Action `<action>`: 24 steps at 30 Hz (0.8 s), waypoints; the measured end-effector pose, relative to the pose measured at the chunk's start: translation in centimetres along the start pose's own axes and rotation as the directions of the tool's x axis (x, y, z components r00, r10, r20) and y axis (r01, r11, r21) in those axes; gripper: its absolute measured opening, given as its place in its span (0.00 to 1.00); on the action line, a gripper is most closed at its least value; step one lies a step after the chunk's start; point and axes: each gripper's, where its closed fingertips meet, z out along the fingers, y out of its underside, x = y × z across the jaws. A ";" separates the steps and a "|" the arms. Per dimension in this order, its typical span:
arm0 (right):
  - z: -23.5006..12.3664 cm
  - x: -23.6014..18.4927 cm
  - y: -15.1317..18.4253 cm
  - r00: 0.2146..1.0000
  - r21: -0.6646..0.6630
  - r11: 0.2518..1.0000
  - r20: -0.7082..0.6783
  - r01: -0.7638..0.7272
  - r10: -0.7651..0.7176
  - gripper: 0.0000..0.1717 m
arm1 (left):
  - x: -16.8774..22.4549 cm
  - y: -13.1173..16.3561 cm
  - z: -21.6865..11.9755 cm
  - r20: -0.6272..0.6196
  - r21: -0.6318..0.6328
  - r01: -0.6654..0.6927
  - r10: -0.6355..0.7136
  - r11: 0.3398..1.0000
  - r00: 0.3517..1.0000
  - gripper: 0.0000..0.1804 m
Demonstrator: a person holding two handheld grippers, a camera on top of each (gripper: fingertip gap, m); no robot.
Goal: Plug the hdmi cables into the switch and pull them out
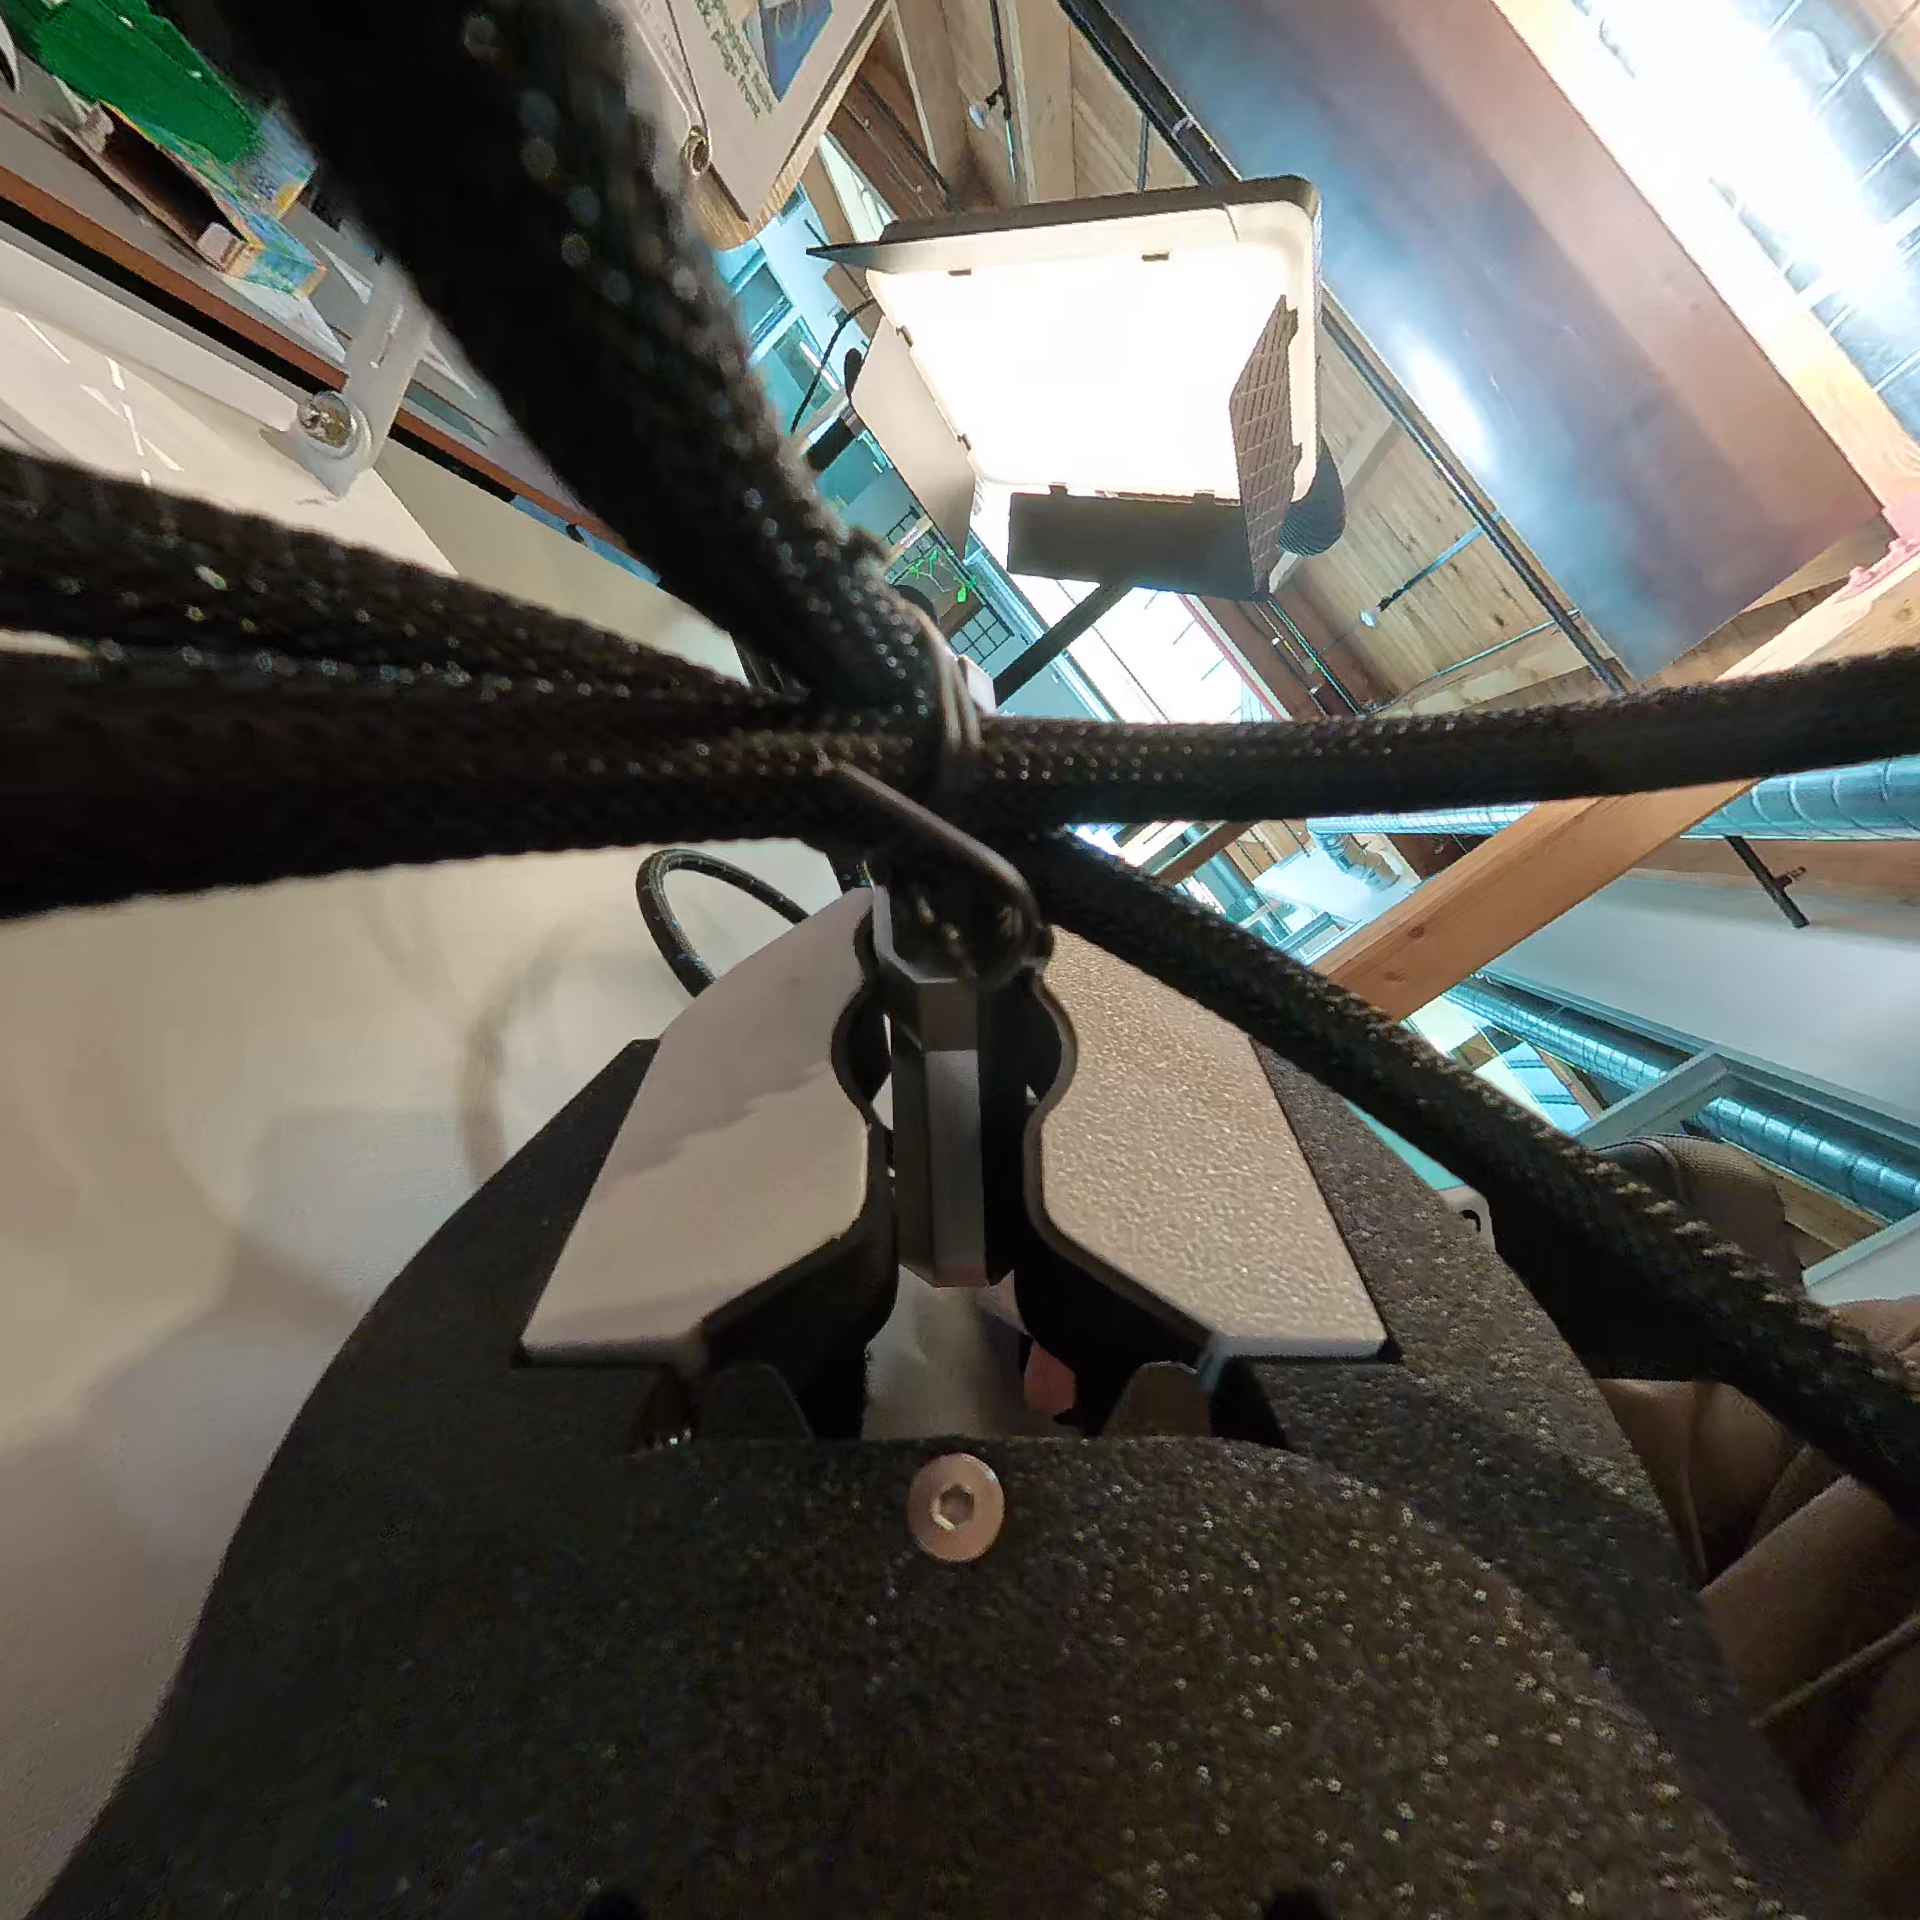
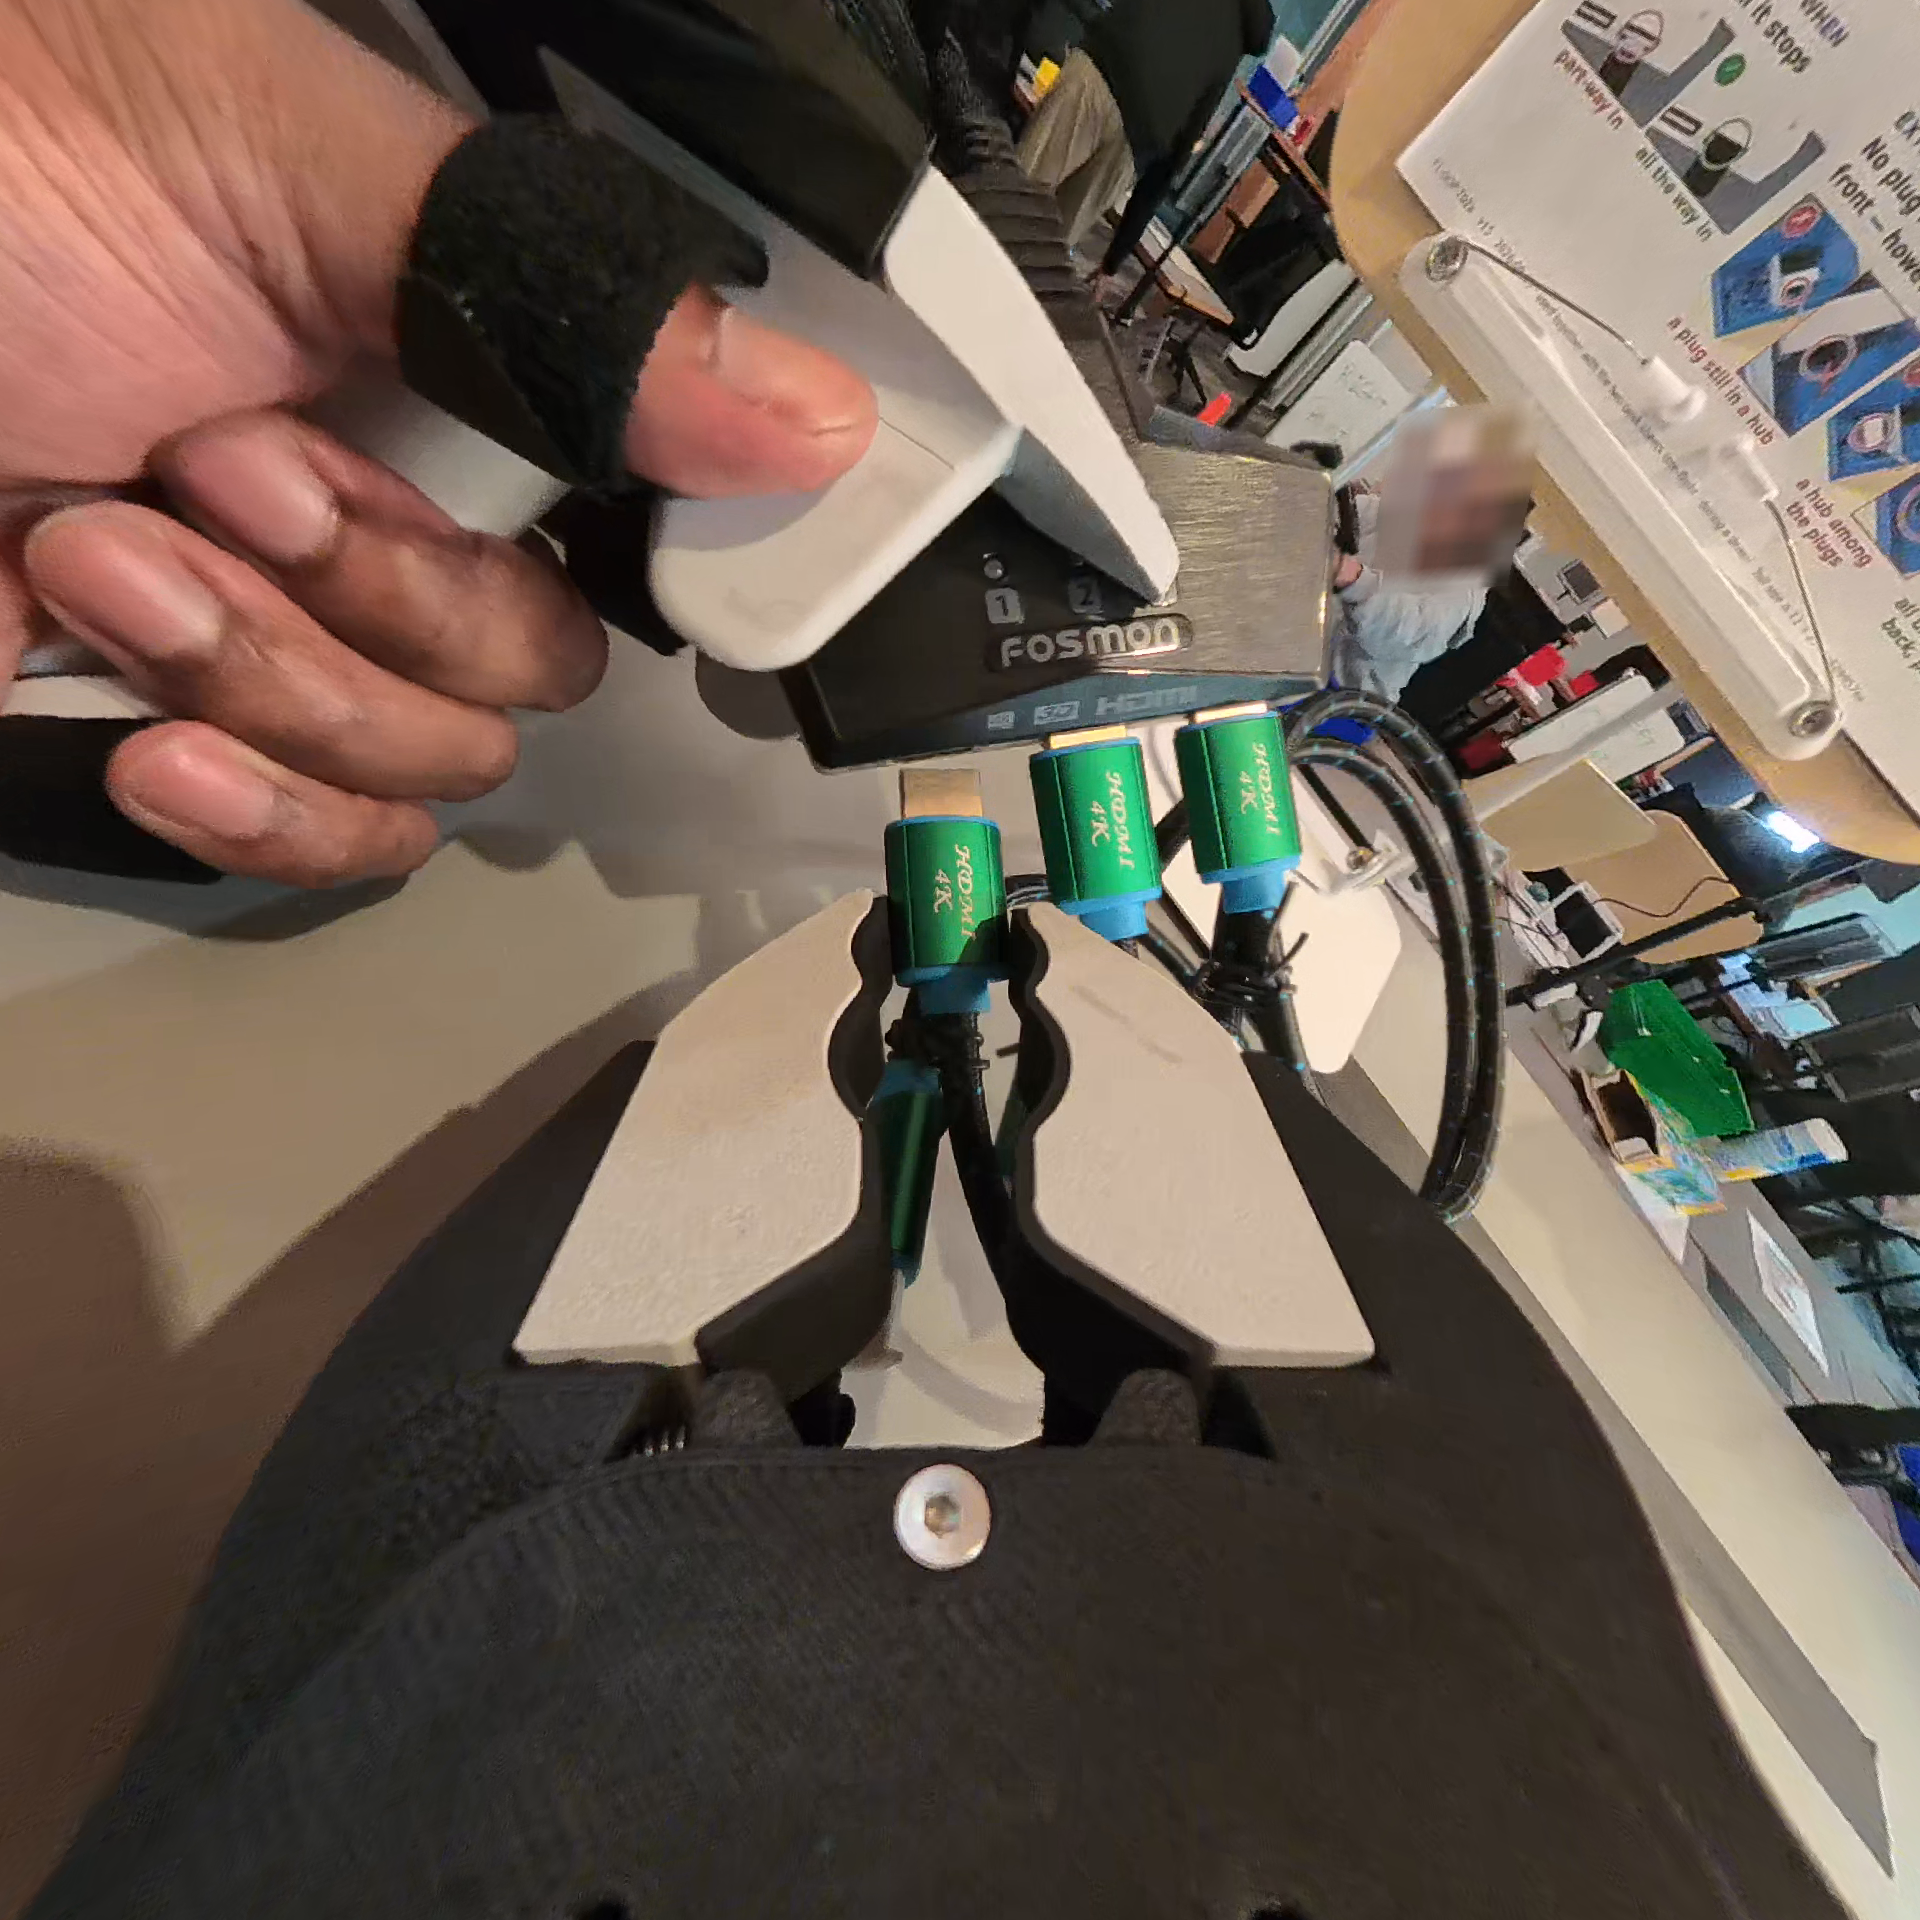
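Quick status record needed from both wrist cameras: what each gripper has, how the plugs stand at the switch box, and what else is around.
right gripper: shut on a green plug, pads on both its sides
green plug: gold tip bare, just below the switch box, not in it
other plugs: two green plugs sit at the box's lower edge
left gripper: shut on the dark switch box, seen edge-on
hand: holds the left gripper
cables: black braided cables cross in front of the left camera
surroundings: white table, lit lamp panel overhead

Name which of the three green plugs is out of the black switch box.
The left green plug, clamped in the right tool; its gold tip is bare, short of the black switch box.
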 end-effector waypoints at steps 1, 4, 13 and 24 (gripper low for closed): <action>0.0 0.1 0.0 1.000 -0.009 1.000 -0.015 0.004 -0.004 0.12 | 0.1 0.0 0.1 -0.003 0.010 -0.001 0.001 1.000 1.000 0.12; -0.3 0.5 -0.4 0.996 -0.023 0.999 -0.079 0.048 -0.050 0.12 | 0.5 -0.4 0.1 -0.038 0.062 0.012 -0.010 0.998 0.999 0.12; -1.6 0.3 -2.9 0.975 0.067 0.985 -0.169 0.157 -0.144 0.12 | 1.7 -2.2 -1.3 -0.198 0.227 0.112 -0.067 0.967 0.978 0.12; -1.5 0.5 -2.6 0.986 0.086 0.992 -0.148 0.089 -0.076 0.12 | 1.7 -1.6 -0.8 -0.177 0.190 0.092 -0.058 0.978 0.983 0.12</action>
